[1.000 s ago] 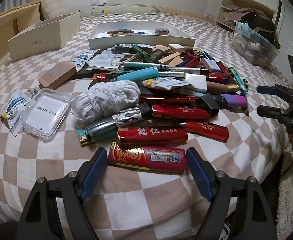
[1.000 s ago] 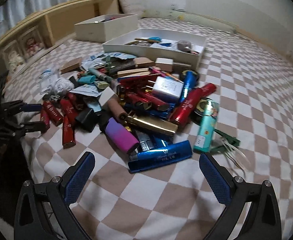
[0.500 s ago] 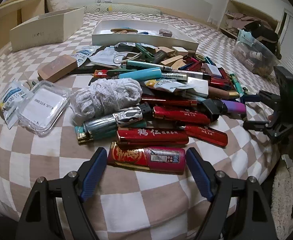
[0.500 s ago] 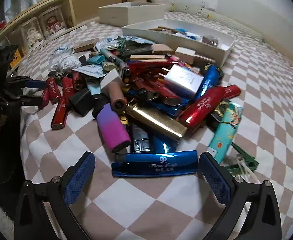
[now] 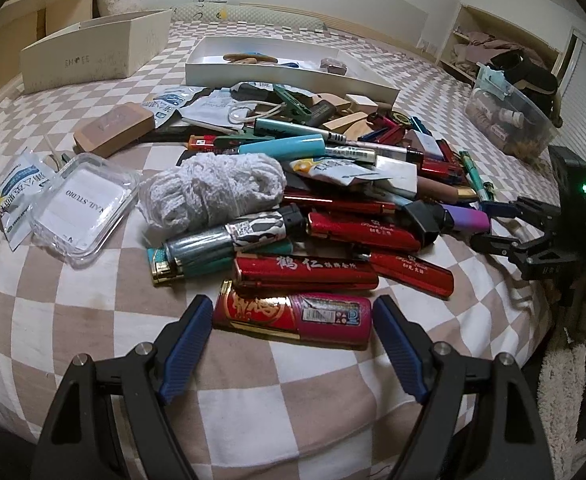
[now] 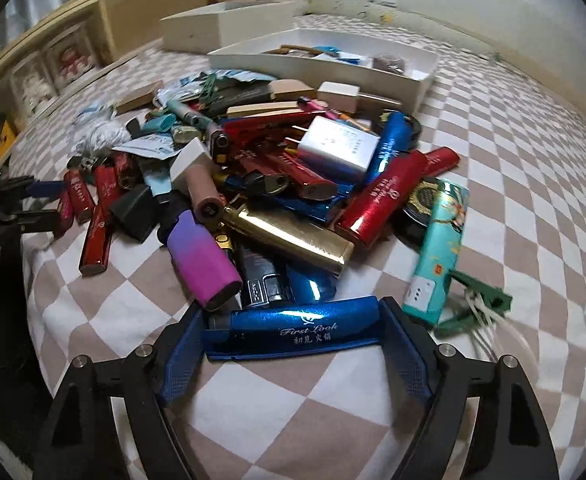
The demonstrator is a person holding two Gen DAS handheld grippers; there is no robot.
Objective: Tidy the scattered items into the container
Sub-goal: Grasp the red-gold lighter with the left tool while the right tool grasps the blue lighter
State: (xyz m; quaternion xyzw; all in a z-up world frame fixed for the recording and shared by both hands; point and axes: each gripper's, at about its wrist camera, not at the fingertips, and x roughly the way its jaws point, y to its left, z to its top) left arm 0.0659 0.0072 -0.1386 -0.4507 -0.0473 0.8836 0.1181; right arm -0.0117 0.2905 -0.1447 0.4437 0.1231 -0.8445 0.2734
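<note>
My right tool (image 6: 293, 340) has just been closing on the blue lighter (image 6: 293, 332) at the near edge of the pile; its pads now press both ends of the lighter, which lies crosswise on the checked bed cover (image 6: 513, 168). My left tool (image 5: 291, 344) stands spread, a red and pink lighter (image 5: 293, 316) lying between its pads with a small gap on each side. The rest of the heap, among it a purple lighter (image 6: 205, 260) and a gold lighter (image 6: 289, 240), sits beyond. The white tray (image 5: 277, 76) waits behind the pile, a few things already in it.
</note>
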